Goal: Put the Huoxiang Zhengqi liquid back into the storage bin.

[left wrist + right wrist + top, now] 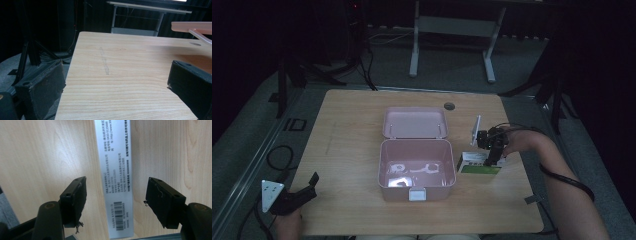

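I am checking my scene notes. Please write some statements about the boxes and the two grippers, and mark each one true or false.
1. The pink box has its lid open. True.
2. The right gripper is closed on the carton. False: its jaws are apart, one on each side of the carton.
3. The left gripper is inside the pink box. False: it is open at the table's near left corner.
4. The carton lies right of the pink box. True.
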The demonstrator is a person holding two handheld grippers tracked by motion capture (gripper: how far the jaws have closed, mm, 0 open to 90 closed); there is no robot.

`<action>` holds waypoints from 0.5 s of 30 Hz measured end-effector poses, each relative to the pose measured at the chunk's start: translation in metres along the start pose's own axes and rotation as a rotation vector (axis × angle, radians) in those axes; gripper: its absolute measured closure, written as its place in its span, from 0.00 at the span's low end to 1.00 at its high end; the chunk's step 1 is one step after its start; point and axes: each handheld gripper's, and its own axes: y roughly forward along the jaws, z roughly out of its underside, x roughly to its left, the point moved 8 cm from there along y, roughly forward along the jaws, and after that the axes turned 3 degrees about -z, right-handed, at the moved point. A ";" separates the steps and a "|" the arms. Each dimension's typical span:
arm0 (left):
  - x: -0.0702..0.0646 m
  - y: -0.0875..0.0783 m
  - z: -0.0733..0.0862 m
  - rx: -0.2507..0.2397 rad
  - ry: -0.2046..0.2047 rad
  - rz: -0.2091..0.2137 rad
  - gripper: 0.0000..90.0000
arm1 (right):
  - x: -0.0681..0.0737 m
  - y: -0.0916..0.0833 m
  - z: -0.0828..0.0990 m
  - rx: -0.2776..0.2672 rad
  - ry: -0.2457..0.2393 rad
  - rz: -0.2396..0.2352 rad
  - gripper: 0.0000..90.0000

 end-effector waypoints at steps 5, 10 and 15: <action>0.000 0.000 0.000 0.001 -0.002 0.001 0.01 | -0.002 0.009 -0.002 0.001 -0.004 -0.013 0.37; 0.000 0.000 0.000 0.001 -0.003 0.000 0.01 | -0.004 0.016 -0.003 0.012 -0.006 -0.021 0.40; 0.000 0.000 0.000 0.002 -0.003 0.000 0.01 | -0.005 0.022 -0.004 0.012 -0.010 -0.032 0.43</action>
